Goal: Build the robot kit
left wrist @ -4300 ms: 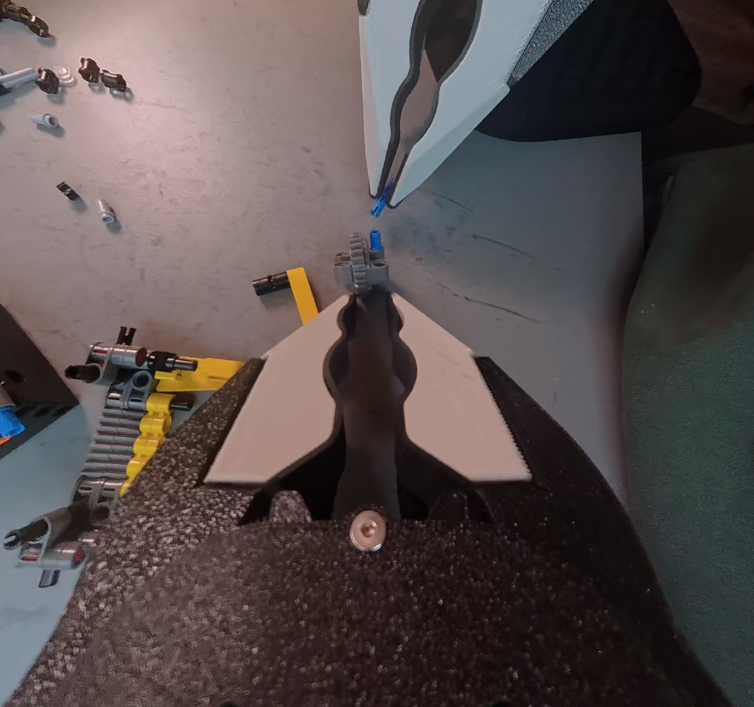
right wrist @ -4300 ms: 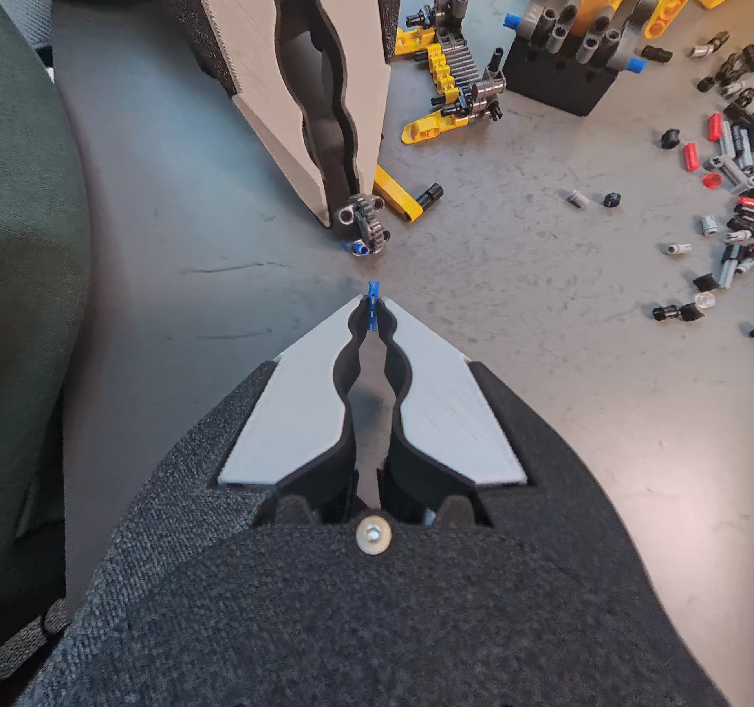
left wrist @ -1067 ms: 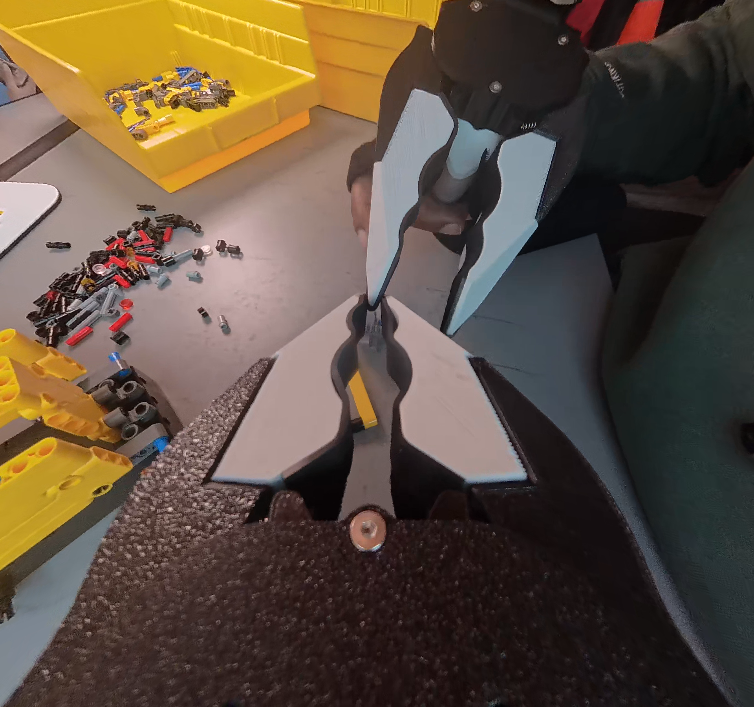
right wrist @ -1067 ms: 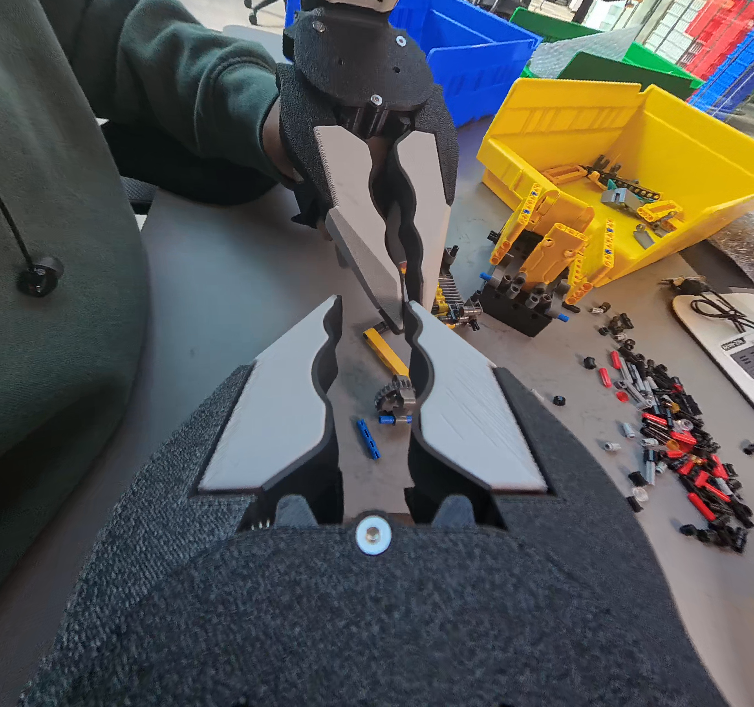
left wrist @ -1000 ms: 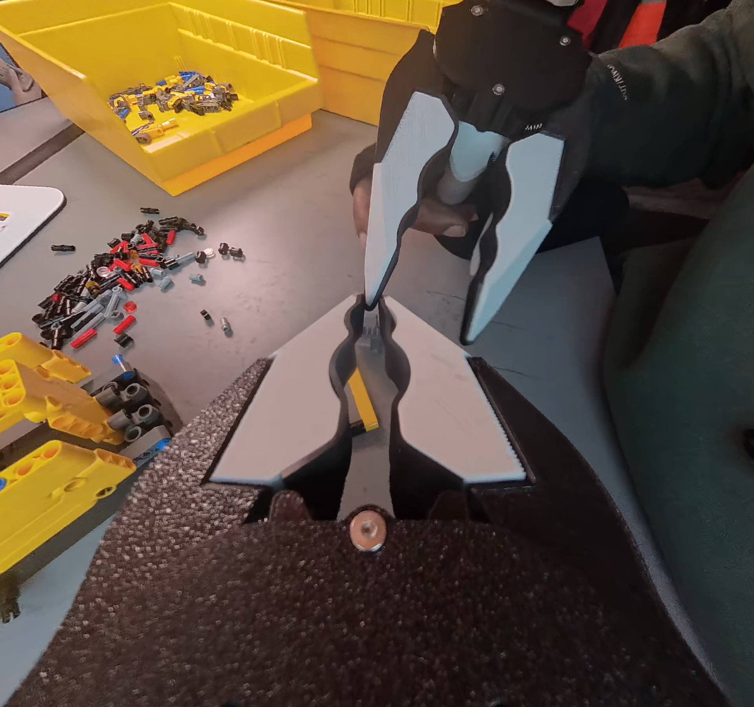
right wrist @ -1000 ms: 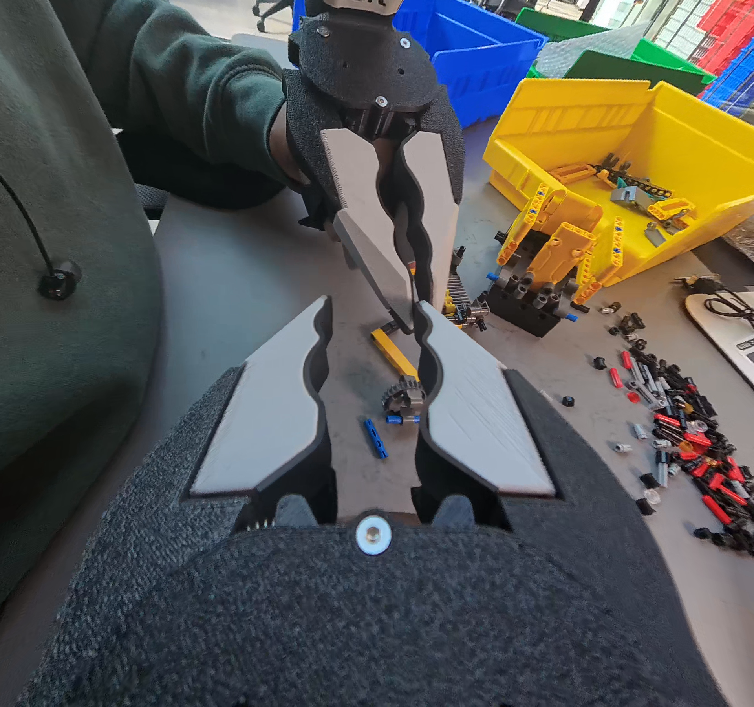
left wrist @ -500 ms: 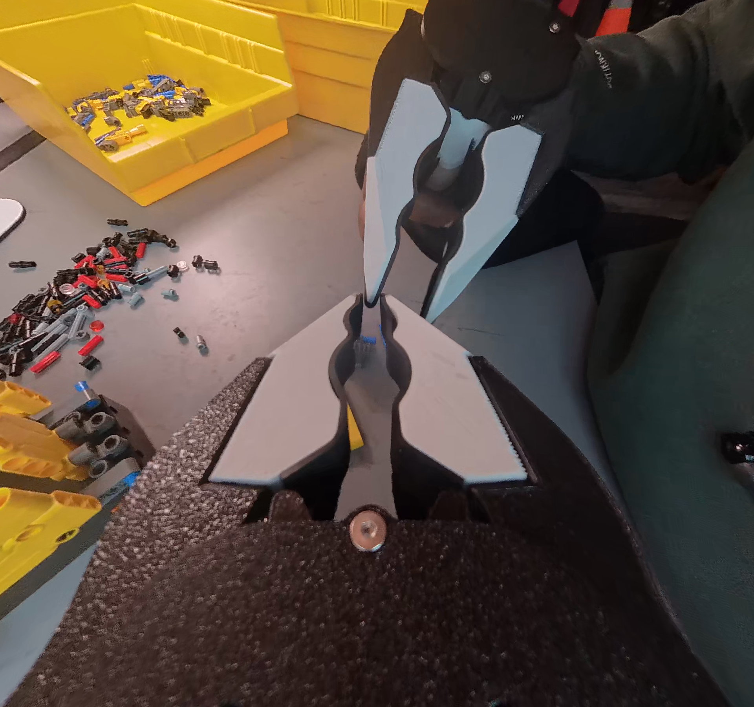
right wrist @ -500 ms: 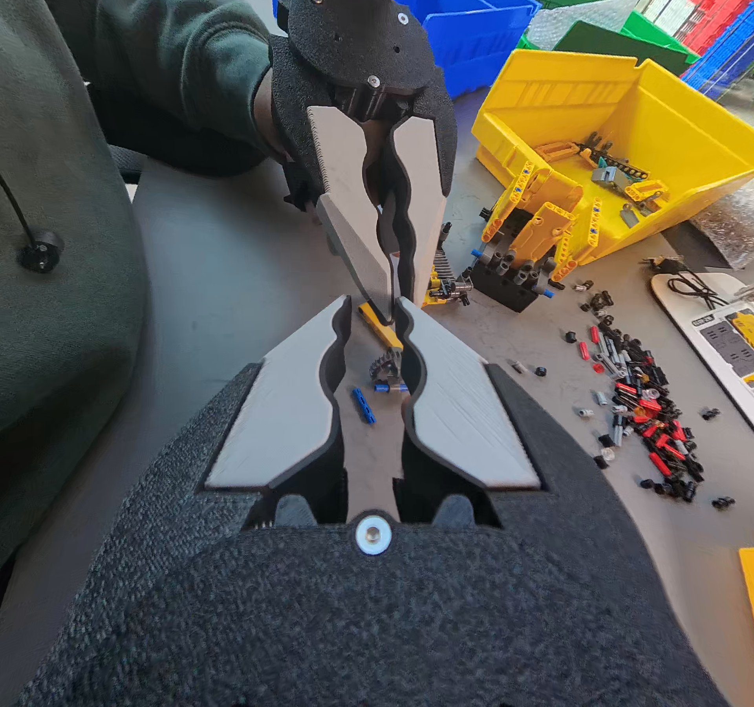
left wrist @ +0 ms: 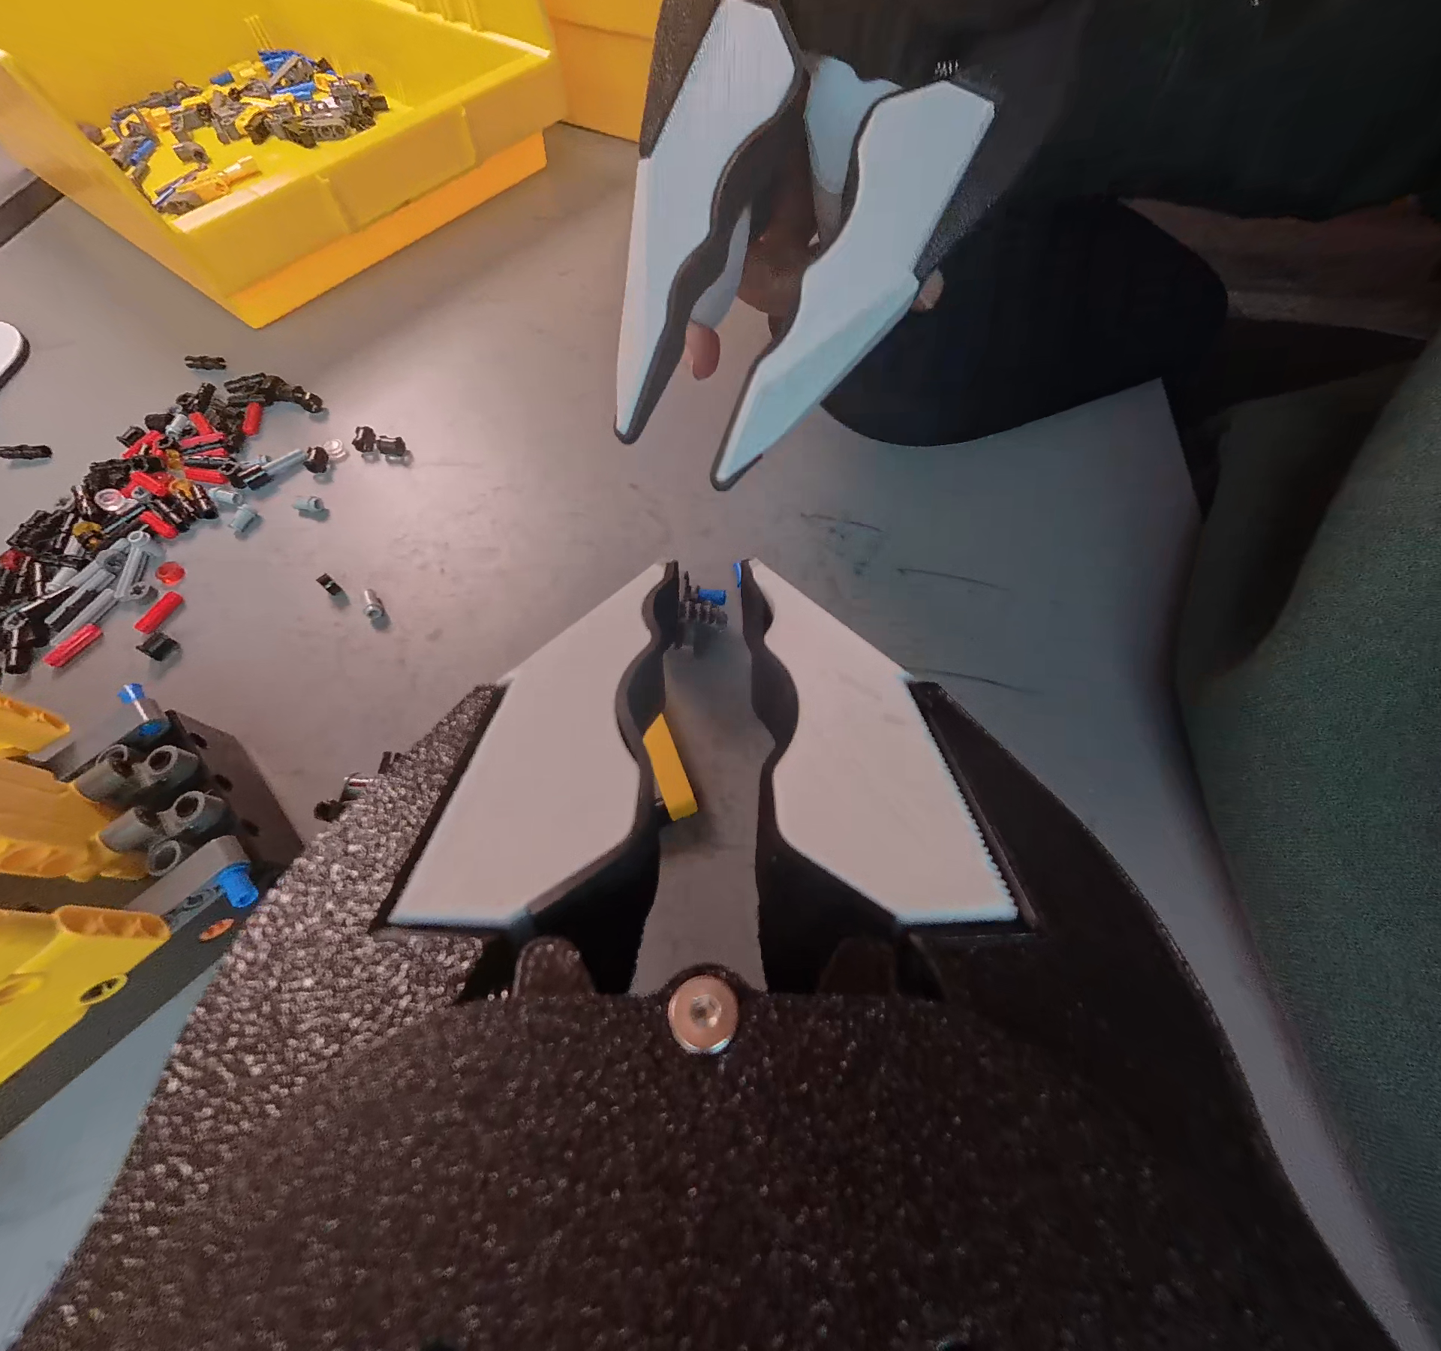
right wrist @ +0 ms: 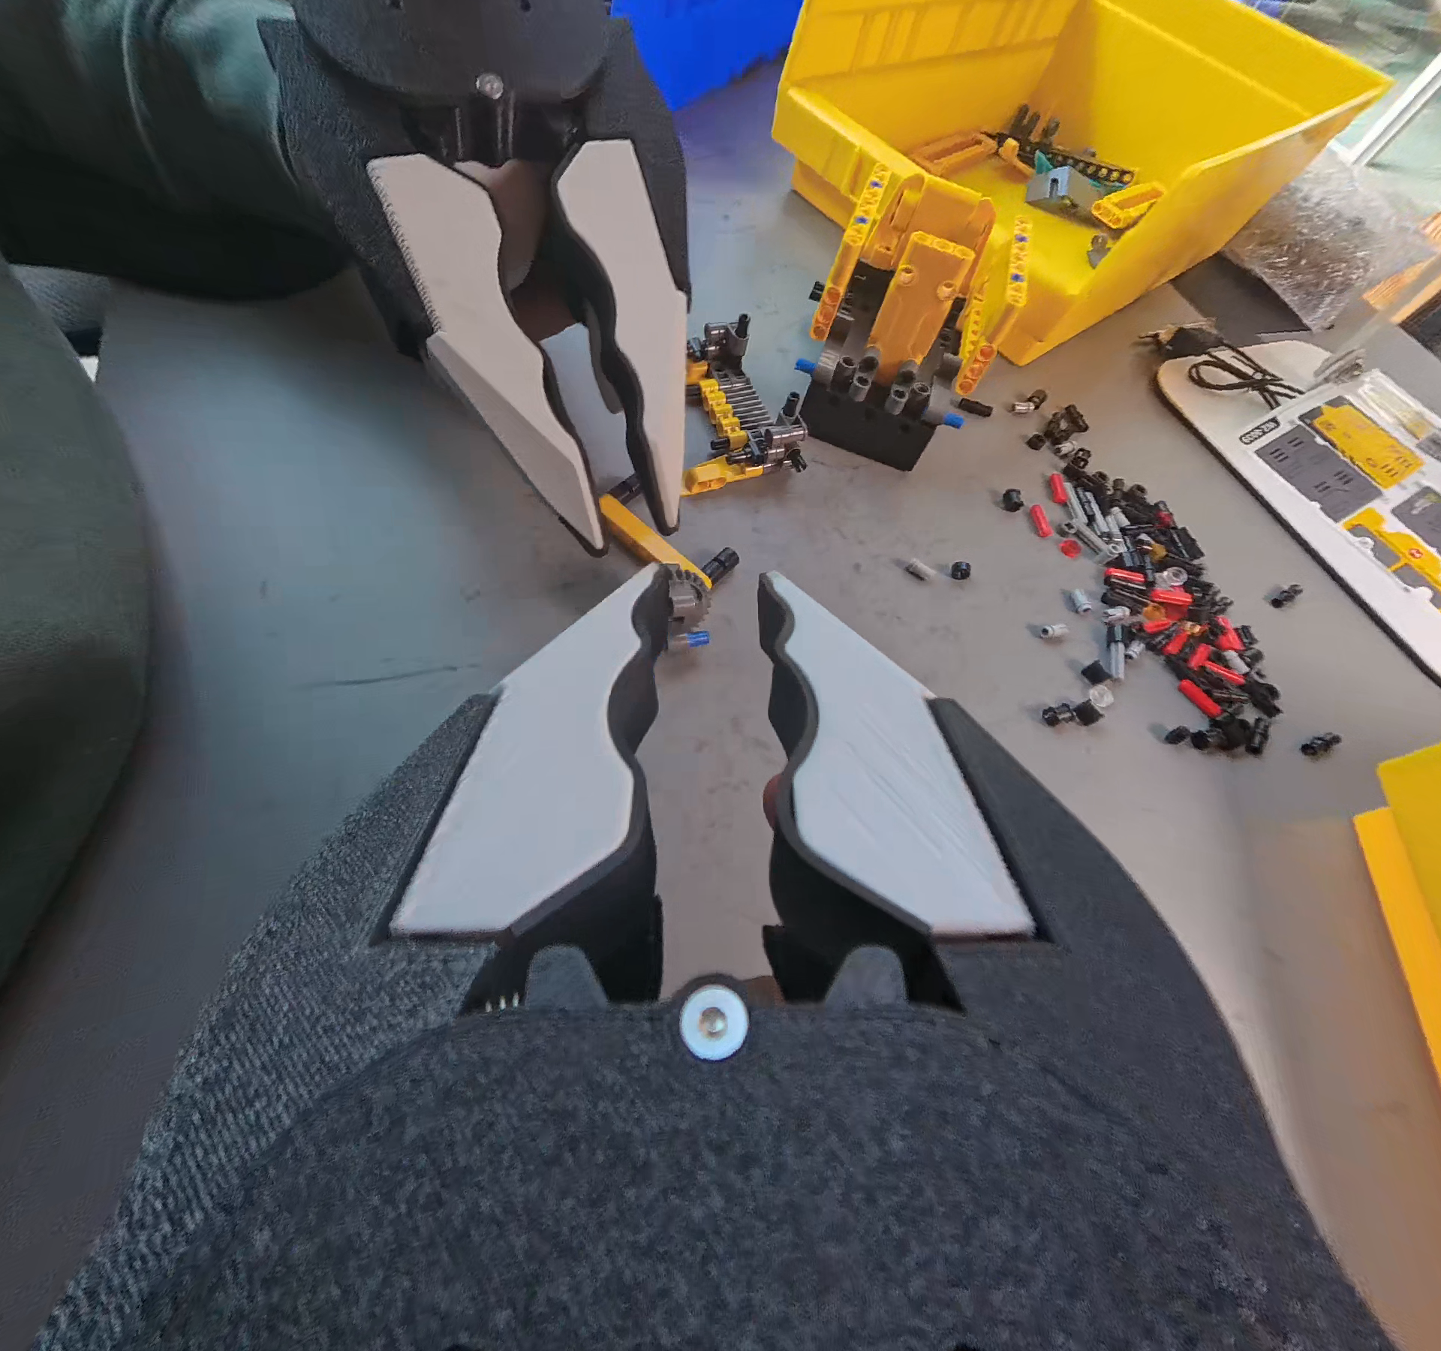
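A small grey gear piece with a blue pin lies on the grey table, seen between my left gripper's open fingertips. A yellow beam lies under that gripper's left finger. A second blue pin shows by its right fingertip. My right gripper hangs open and empty beyond it. In the right wrist view my right gripper is open, with the gear piece beside its left fingertip. The left gripper stands open and empty over the yellow beam.
A pile of small red, black and grey pins lies to the right. A yellow model on a black base and a grey-yellow track piece stand behind. Yellow bins, a printed booklet and a person's green sleeve edge the table. Less than 4 cm separates the two grippers' tips.
The two grippers' tips touched a moment ago; now they are apart. My left gripper has opened from nearly shut. The gear piece and yellow beam stay on the table.
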Motion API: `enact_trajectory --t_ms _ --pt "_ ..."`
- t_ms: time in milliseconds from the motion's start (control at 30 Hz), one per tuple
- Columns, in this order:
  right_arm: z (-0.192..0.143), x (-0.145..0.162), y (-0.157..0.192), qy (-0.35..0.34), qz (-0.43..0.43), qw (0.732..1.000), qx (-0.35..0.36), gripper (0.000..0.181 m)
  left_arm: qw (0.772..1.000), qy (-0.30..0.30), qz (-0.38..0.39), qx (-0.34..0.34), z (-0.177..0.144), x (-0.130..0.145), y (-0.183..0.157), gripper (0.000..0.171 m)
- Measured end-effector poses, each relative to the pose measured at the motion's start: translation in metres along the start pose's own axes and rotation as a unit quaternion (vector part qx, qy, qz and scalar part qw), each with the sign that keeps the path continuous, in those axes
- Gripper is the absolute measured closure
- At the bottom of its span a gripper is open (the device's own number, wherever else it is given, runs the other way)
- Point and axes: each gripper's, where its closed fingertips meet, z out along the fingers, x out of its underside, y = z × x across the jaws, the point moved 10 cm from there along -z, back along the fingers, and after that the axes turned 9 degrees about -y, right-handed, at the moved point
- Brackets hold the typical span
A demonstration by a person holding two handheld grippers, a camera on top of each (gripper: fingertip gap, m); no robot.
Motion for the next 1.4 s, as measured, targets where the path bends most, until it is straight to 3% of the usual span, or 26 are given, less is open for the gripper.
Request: enact_trajectory --t_ms 67,167,233,333,433,500,600,833,1067,1200,1400 --pt "-0.003 0.002 -0.005 0.009 0.016 1.000 0.000 0.159 1.000 0.008 0.000 0.005 0.001 0.001 -0.001 0.157" --pt "-0.005 0.009 -0.005 0.066 -0.002 0.998 -0.023 0.138 0.999 0.028 -0.003 0.028 0.004 0.003 -0.005 0.158" --pt "-0.006 0.015 -0.001 0.105 -0.022 0.993 -0.047 0.135 0.998 0.046 -0.004 0.040 0.007 0.005 -0.008 0.158" --pt "-0.004 0.018 0.004 0.123 -0.025 0.989 -0.077 0.145 0.996 0.077 -0.001 0.051 0.012 0.009 -0.011 0.159" --pt "0.000 0.021 0.005 0.135 -0.032 0.987 -0.083 0.167 0.994 0.101 -0.003 0.050 0.018 0.011 -0.012 0.159" --pt "0.002 0.022 0.002 0.132 -0.028 0.988 -0.076 0.161 0.993 0.111 -0.005 0.048 0.022 0.011 -0.012 0.160" --pt "0.002 0.021 -0.002 0.127 -0.005 0.989 -0.076 0.131 0.992 0.124 -0.002 0.033 0.027 0.012 -0.011 0.159" --pt "-0.003 0.018 -0.009 0.098 0.030 0.992 -0.072 0.132 0.990 0.140 -0.007 0.016 0.035 0.013 -0.009 0.157" --pt "-0.003 0.018 -0.008 0.099 0.027 0.991 -0.081 0.134 0.989 0.147 0.025 0.010 0.036 0.012 -0.012 0.166" --pt "-0.003 0.017 -0.003 0.099 0.004 0.991 -0.092 0.140 0.990 0.130 0.048 0.009 0.030 0.010 -0.012 0.169" --pt "-0.007 0.006 0.004 0.042 -0.023 0.993 -0.108 0.162 0.999 0.003 0.041 0.029 0.004 -0.010 -0.009 0.168"
